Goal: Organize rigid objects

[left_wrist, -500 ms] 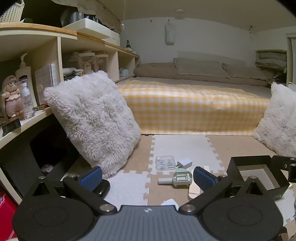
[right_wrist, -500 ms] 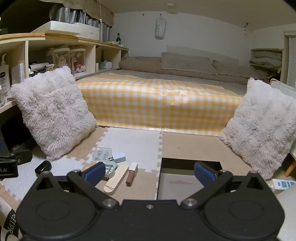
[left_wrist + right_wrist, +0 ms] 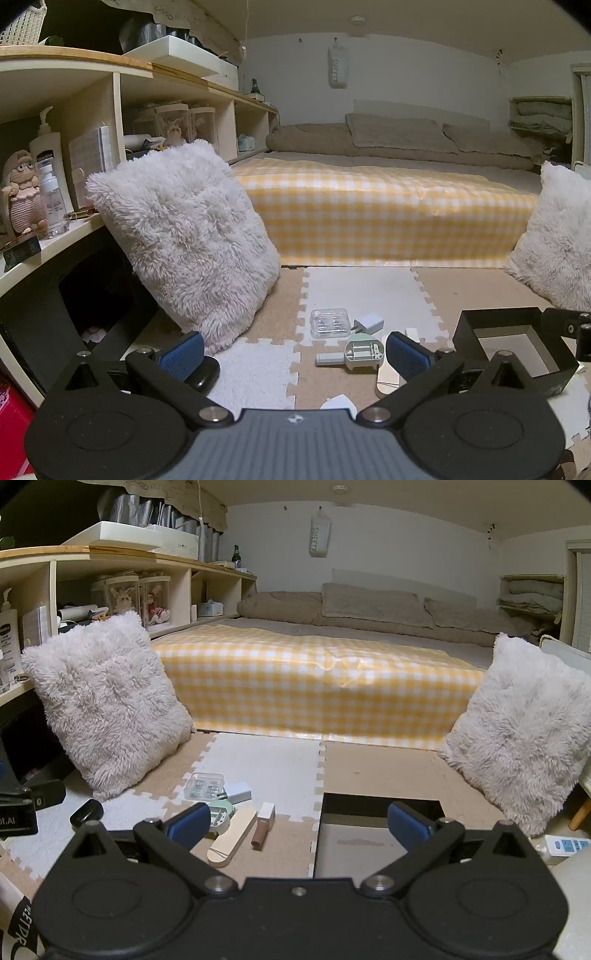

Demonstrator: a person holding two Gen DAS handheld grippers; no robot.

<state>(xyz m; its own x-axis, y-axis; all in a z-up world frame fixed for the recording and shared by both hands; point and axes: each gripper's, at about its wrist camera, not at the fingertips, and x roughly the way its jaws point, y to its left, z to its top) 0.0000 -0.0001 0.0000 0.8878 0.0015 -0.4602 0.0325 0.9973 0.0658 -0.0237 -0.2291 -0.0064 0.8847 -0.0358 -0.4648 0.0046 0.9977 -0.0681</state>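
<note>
Small objects lie on the foam floor mat: a clear plastic case [image 3: 330, 322] [image 3: 204, 786], a white charger plug [image 3: 370, 322] [image 3: 238, 791], a pale green device [image 3: 362, 353] [image 3: 221, 814], a flat wooden piece [image 3: 232, 836] [image 3: 388, 373], a brown lipstick tube [image 3: 263, 829] and a black oval object [image 3: 86, 811] [image 3: 201, 373]. An open black box [image 3: 380, 834] [image 3: 513, 339] sits to their right. My left gripper [image 3: 293, 356] is open above the mat before the green device. My right gripper [image 3: 297, 825] is open between the lipstick and the box.
A fluffy white pillow [image 3: 184, 240] leans on the shelf unit [image 3: 74, 122] at left; another pillow [image 3: 524, 731] stands at right. The yellow checked bed [image 3: 314, 686] is behind. A white power strip [image 3: 565, 845] lies at far right.
Both views have barely shifted; the objects and both open grippers stand as before.
</note>
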